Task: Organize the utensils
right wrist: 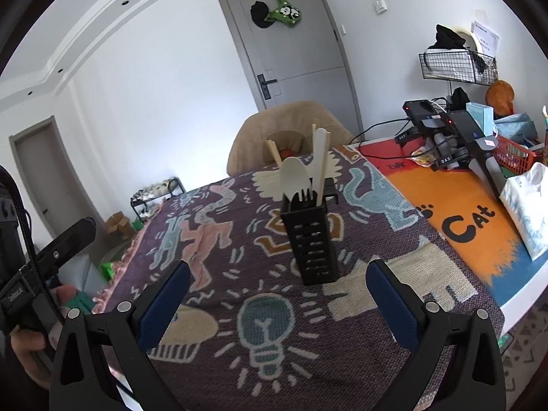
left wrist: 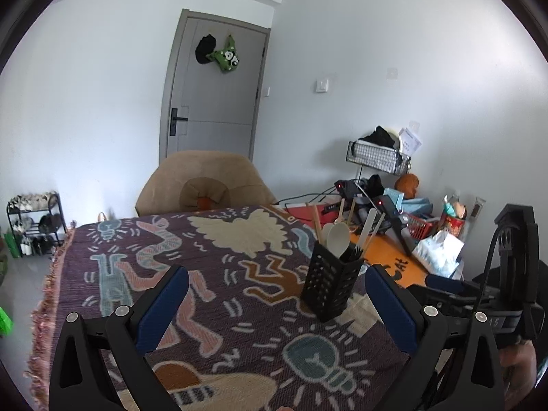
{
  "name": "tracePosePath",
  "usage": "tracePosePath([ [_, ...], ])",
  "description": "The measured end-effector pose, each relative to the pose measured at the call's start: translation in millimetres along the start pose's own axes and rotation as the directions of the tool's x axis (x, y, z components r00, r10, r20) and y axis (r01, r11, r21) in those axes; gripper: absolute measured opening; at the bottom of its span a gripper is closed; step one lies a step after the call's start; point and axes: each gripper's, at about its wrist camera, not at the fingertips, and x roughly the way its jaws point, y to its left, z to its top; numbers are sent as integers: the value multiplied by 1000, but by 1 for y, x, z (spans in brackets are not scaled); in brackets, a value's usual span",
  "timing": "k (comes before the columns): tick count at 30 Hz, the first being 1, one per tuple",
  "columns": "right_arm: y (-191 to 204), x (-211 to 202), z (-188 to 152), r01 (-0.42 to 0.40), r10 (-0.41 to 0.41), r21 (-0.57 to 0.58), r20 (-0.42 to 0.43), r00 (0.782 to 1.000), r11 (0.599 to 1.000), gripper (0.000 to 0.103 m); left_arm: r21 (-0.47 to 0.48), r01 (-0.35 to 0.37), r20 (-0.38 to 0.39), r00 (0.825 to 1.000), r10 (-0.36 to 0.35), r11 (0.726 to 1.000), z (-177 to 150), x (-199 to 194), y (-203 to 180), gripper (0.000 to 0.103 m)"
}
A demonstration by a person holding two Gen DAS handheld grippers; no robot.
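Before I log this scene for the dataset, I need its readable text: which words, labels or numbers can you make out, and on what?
"Cat": black letters on the orange mat, right of the patterned blanket.
"DAS": small white label on the black device at the table's far end.
Paper sheets behind the wire basket: print too small to read.
Left gripper's handle label, seen in the right wrist view: blurred.
The utensil holder shows none.

The black holder (right wrist: pixel 311 236) hides the utensils' (right wrist: pixel 301 178) lower ends.

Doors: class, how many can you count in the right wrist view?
2: a grey door behind the chair, and a second door at far left. Others may be hidden.
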Motion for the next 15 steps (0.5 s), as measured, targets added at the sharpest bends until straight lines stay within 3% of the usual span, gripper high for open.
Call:
tracePosePath([
  [15, 1, -14, 1, -10, 10, 15, -11, 1000, 1000, 103, 19, -42, -45, 998, 43, 999, -2, -20, -3, 103],
])
